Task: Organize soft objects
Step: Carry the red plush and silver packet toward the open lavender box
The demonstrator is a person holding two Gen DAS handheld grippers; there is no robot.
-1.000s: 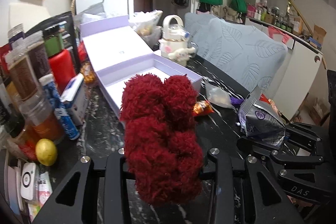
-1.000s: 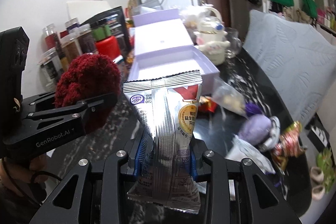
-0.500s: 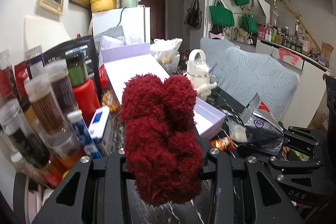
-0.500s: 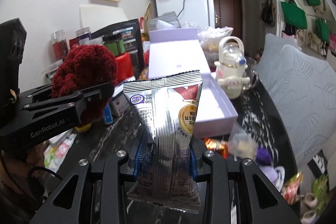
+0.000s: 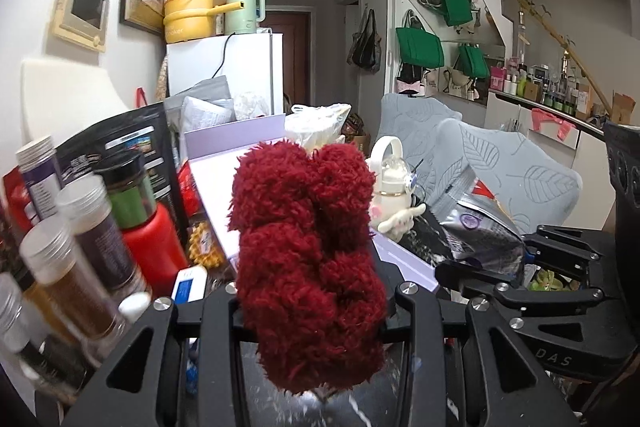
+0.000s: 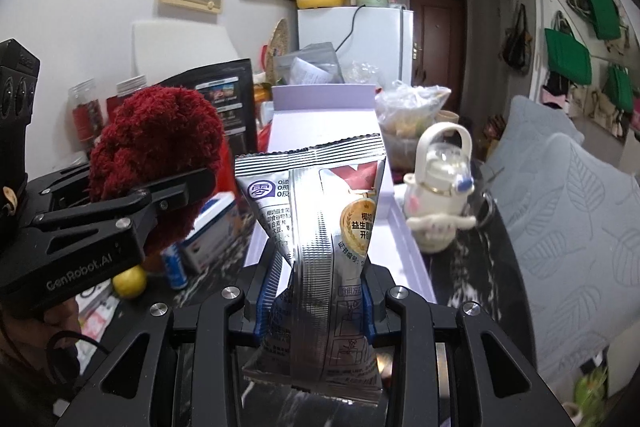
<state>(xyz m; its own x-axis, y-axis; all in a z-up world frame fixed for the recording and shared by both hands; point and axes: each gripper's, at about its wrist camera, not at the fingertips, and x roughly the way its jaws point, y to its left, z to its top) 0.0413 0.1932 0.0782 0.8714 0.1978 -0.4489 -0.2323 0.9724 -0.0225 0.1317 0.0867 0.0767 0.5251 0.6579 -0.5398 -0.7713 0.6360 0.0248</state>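
Observation:
My left gripper (image 5: 312,315) is shut on a fluffy dark red yarn bundle (image 5: 308,247), held upright above the dark table. The same red bundle (image 6: 156,151) shows at the left of the right wrist view, clamped by the left gripper (image 6: 176,191). My right gripper (image 6: 316,307) is shut on a silver snack packet (image 6: 316,247), which stands upright between its blue pads. That snack packet (image 5: 480,227) also appears at the right of the left wrist view. An open lilac box (image 5: 224,195) lies just ahead of both grippers; its lilac box wall (image 6: 416,267) runs past the packet.
Spice jars (image 5: 96,235) and a red bottle (image 5: 156,251) crowd the left side. A white character kettle (image 6: 436,207) stands right of the box. Grey leaf-patterned cushions (image 6: 568,211) line the right. A lemon (image 6: 128,281) and a small blue-white carton (image 6: 212,227) lie at the left.
Both grippers have risen and moved toward the lilac box, each keeping its load. The view tilted up, so the table sank and the wall and fridge came into sight.

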